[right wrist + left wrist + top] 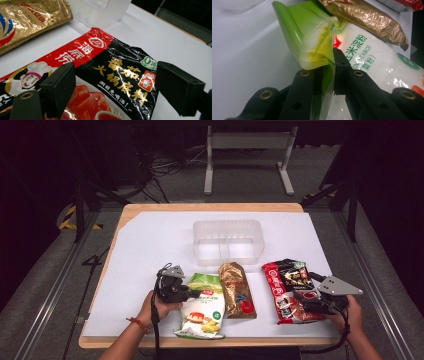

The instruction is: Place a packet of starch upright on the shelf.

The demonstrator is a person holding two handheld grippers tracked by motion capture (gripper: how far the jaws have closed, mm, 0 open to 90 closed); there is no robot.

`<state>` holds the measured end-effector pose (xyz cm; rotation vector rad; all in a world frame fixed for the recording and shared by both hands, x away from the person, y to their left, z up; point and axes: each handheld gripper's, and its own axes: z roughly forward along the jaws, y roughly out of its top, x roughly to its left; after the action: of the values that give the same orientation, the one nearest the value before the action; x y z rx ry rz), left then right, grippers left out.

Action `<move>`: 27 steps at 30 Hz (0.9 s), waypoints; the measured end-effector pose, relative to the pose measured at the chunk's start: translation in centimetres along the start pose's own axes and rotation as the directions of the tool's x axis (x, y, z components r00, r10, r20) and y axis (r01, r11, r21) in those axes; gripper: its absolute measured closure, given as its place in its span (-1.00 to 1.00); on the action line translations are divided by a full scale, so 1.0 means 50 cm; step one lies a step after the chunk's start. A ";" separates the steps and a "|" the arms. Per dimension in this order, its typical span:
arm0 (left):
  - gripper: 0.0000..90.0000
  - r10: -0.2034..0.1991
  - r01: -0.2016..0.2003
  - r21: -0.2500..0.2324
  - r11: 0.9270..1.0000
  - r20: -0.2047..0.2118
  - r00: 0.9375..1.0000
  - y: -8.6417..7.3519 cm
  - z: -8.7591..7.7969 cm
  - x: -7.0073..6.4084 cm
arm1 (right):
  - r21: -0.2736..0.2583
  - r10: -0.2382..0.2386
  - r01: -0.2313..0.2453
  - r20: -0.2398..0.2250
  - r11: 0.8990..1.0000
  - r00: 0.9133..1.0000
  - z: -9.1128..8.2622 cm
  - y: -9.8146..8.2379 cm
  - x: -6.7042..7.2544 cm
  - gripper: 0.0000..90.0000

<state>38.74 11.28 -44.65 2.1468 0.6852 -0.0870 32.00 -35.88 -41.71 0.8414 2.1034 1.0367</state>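
Note:
A green and white starch bag lies near the table's front edge. My left gripper is shut on its left edge. In the left gripper view the jaws pinch the folded green edge of the bag. A red and black hotpot packet lies at the right. My right gripper is open at its near end. In the right gripper view the two pads stand wide apart on either side of the packet, not pressing it.
A gold foil bag lies between the two packets, close to the green bag. A clear plastic tub stands behind them at mid-table. A white sheet covers the wooden table.

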 end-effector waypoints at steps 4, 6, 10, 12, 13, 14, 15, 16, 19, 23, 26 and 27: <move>0.86 0.000 0.000 -0.003 1.000 0.000 1.000 0.002 -0.002 -0.002 | -0.015 0.019 -0.019 0.006 1.000 1.000 -0.002 -0.001 -0.005 -0.60; 0.88 0.001 -0.001 -0.017 1.000 -0.001 1.000 0.001 -0.003 -0.003 | -0.019 0.024 -0.023 0.008 1.000 1.000 -0.003 -0.002 -0.007 -0.60; 0.89 0.033 -0.033 -0.034 0.999 -0.025 0.999 -0.003 -0.007 -0.010 | -0.023 0.025 -0.025 0.009 0.999 1.000 -0.005 -0.002 -0.009 -0.60; 0.90 0.063 -0.065 -0.036 0.997 -0.035 0.997 -0.002 -0.010 -0.014 | -0.025 0.025 -0.024 0.010 0.999 1.000 -0.006 -0.003 -0.010 -0.60; 0.91 0.073 -0.074 -0.039 0.996 -0.038 0.997 -0.002 -0.013 -0.015 | -0.026 0.026 -0.025 0.009 0.999 1.000 -0.006 -0.003 -0.010 -0.60; 0.92 0.072 -0.074 -0.047 0.996 -0.048 0.996 -0.004 -0.017 -0.016 | -0.028 0.025 -0.025 0.009 0.999 1.000 -0.006 -0.003 -0.011 -0.60; 0.92 0.075 -0.078 -0.052 0.996 -0.054 0.996 -0.004 -0.019 -0.018 | -0.028 0.025 -0.025 0.010 0.999 1.000 -0.006 -0.003 -0.011 -0.60; 0.93 0.083 -0.087 -0.066 0.994 -0.063 0.995 -0.005 -0.025 -0.021 | -0.028 0.025 -0.024 0.010 0.999 1.000 -0.006 -0.003 -0.011 -0.60; 0.93 0.076 -0.083 -0.103 0.991 -0.072 0.995 -0.006 -0.040 -0.028 | -0.032 0.029 -0.028 0.010 0.999 1.000 -0.008 -0.003 -0.012 -0.60; 0.95 0.059 -0.072 -0.159 0.985 -0.083 0.995 -0.009 -0.064 -0.042 | -0.035 0.031 -0.031 0.009 0.999 0.999 -0.010 -0.005 -0.014 -0.60; 0.96 0.059 -0.075 -0.213 0.974 -0.081 0.995 -0.011 -0.090 -0.052 | -0.033 0.032 -0.032 0.010 0.999 0.999 -0.010 -0.005 -0.014 -0.60; 0.96 0.060 -0.079 -0.225 0.971 -0.089 0.994 -0.009 -0.095 -0.056 | -0.035 0.034 -0.033 0.009 0.999 0.999 -0.010 -0.005 -0.014 -0.60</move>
<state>35.29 13.84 -41.15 1.9585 0.6338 0.1132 31.98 -36.77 -41.51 0.8653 2.0636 1.0817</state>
